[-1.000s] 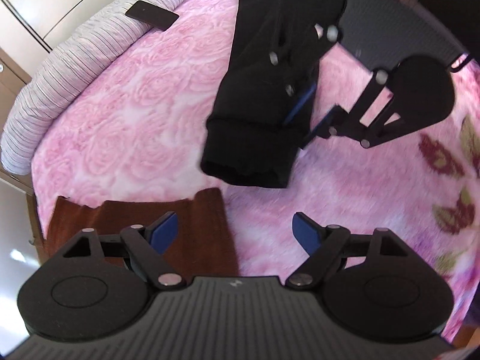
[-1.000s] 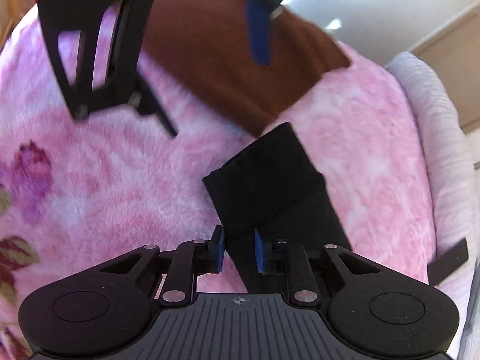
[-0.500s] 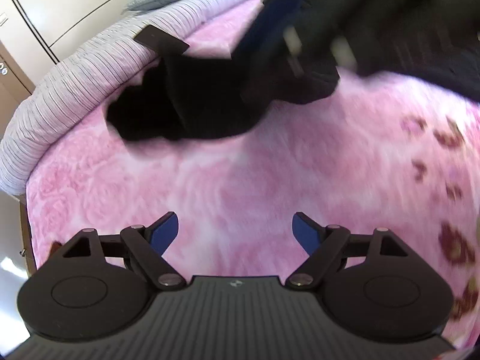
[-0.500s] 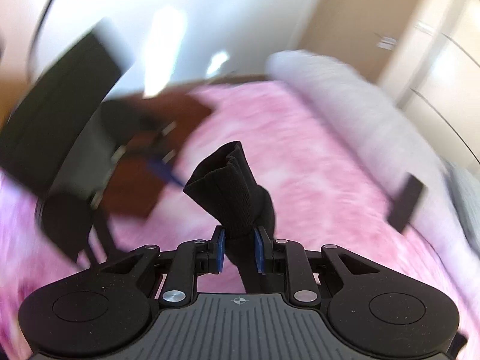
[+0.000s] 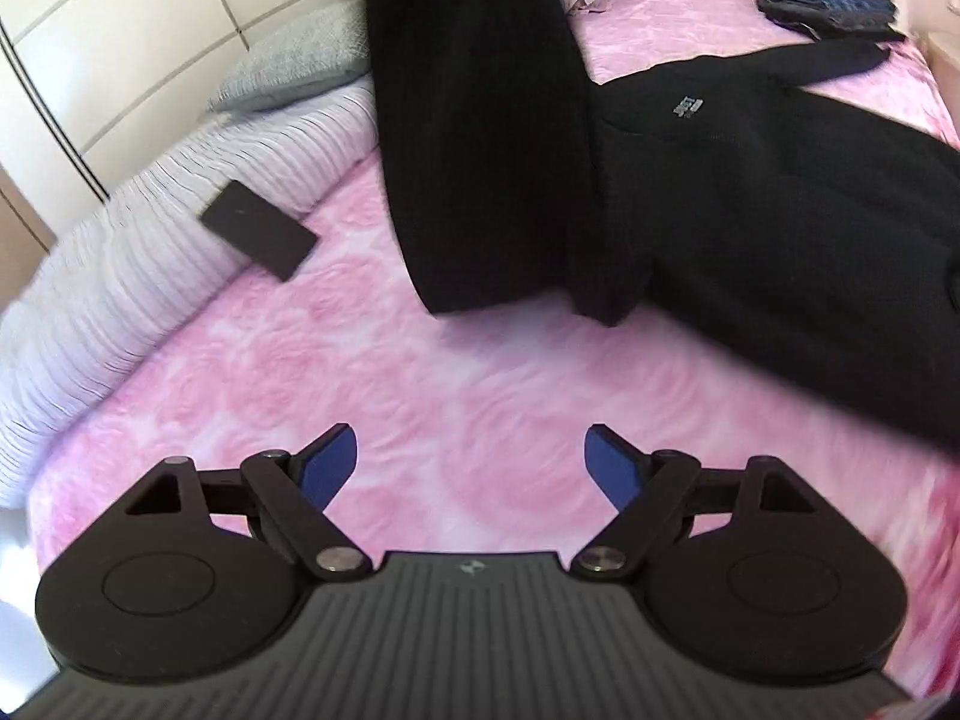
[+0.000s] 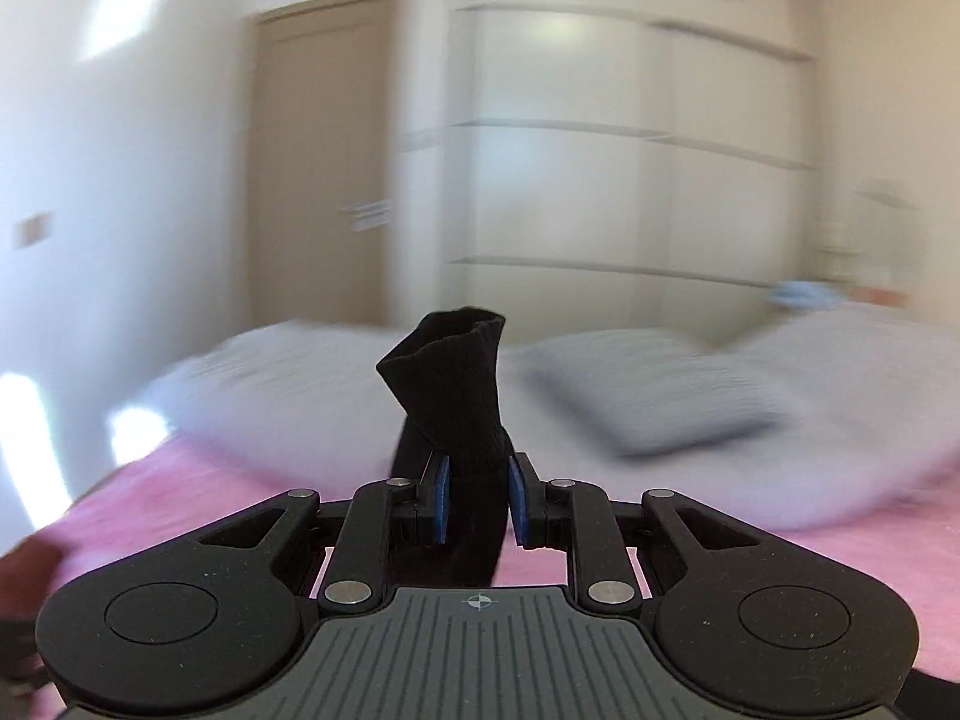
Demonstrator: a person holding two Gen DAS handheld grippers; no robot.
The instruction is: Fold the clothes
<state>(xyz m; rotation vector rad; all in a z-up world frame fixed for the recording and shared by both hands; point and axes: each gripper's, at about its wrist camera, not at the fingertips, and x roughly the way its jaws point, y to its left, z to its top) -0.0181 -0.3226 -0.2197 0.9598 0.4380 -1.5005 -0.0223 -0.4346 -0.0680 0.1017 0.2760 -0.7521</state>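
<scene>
Sleeve (image 6: 459, 384) pinched in right gripper (image 6: 478, 501) | left gripper (image 5: 468, 468) spread wide above bare pink blanket (image 5: 480, 384)

A: Where's the left cam looking?
B: Down over the bed (image 5: 480, 372), pretty close.
A: And the right?
B: Level, facing the door (image 6: 324, 168). Both catch the grey pillow (image 5: 300, 60).

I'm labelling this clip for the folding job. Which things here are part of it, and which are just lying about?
Part of the job:
black sweater
its sleeve, clamped in the right hand-held gripper
open left hand-held gripper

Lying about:
phone
grey pillow
dark pile of clothes
</scene>
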